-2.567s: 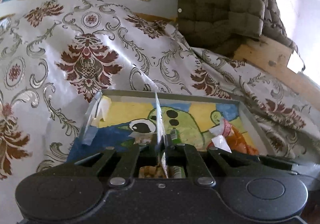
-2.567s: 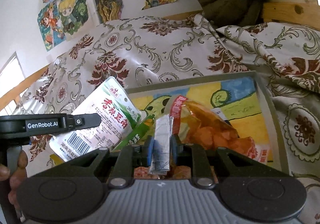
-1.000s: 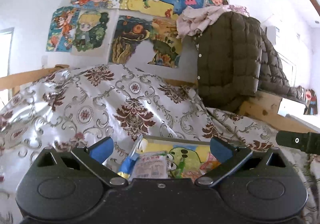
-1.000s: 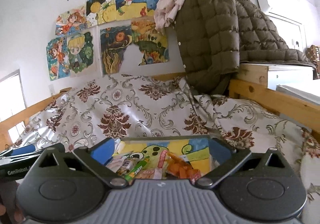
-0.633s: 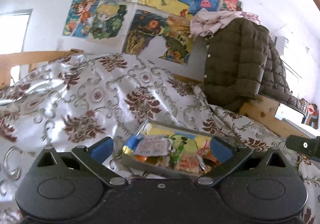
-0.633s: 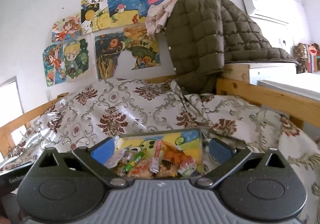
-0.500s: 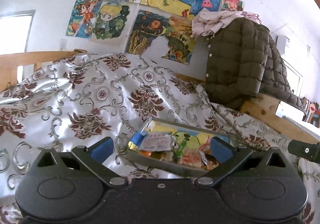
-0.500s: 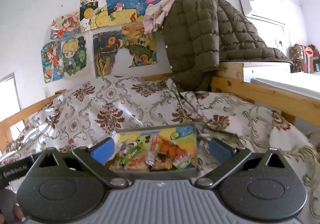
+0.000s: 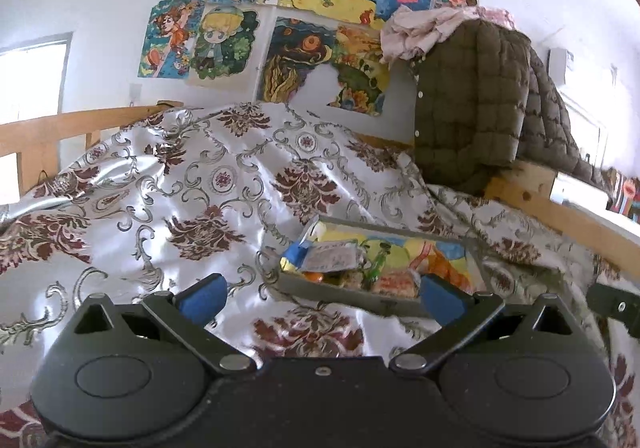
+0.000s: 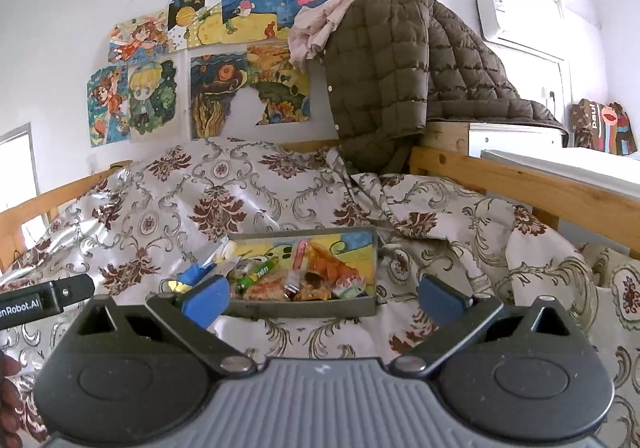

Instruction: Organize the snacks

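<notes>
A shallow grey box (image 9: 344,296) with a painted bottom lies on the patterned bedspread and holds several snack packets: a white pouch (image 9: 334,258), a green stick (image 10: 258,273) and an orange bag (image 10: 326,264). The box also shows in the right wrist view (image 10: 304,307). My left gripper (image 9: 320,294) is open and empty, held back from the box. My right gripper (image 10: 322,296) is open and empty, also back from the box. The left gripper's body (image 10: 44,302) shows at the left edge of the right wrist view.
The floral bedspread (image 9: 180,200) covers the bed. A wooden bed rail (image 10: 520,184) runs along the right. A brown quilted coat (image 10: 400,72) hangs at the back right. Drawings (image 10: 240,48) cover the wall.
Both grippers let go of their packets, which now lie in the box. Both opened wide and drew back and up, so the box looks smaller and farther away.
</notes>
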A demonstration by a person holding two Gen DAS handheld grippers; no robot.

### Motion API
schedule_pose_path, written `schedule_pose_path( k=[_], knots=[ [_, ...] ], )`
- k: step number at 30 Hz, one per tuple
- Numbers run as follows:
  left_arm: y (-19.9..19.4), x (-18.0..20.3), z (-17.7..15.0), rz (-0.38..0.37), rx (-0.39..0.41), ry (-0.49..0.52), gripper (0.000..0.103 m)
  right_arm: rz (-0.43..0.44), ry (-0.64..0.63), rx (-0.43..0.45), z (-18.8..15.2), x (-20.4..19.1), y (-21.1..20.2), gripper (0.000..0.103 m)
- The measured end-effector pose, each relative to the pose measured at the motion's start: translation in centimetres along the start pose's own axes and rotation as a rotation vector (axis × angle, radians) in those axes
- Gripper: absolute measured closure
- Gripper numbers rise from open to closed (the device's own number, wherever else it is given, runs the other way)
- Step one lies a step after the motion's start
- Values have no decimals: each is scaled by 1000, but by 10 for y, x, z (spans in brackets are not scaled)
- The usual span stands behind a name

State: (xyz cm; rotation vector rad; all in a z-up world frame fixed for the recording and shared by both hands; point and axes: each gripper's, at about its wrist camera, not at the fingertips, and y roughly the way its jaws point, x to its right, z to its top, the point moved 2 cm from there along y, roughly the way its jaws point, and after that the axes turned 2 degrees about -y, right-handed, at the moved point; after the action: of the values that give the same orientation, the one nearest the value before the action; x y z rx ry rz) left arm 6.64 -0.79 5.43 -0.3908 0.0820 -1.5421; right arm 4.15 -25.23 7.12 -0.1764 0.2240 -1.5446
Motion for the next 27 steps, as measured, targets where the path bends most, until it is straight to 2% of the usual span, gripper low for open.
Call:
schedule_pose_path(
  k=[10,27],
  knots=[
    [2,2,-19,28,-81,55,1,14,-19,-52,-29,-1,-6,0],
    [12,4,-40,61,-150,140,1,9,-8,-152,-55,4,14,0]
  ],
)
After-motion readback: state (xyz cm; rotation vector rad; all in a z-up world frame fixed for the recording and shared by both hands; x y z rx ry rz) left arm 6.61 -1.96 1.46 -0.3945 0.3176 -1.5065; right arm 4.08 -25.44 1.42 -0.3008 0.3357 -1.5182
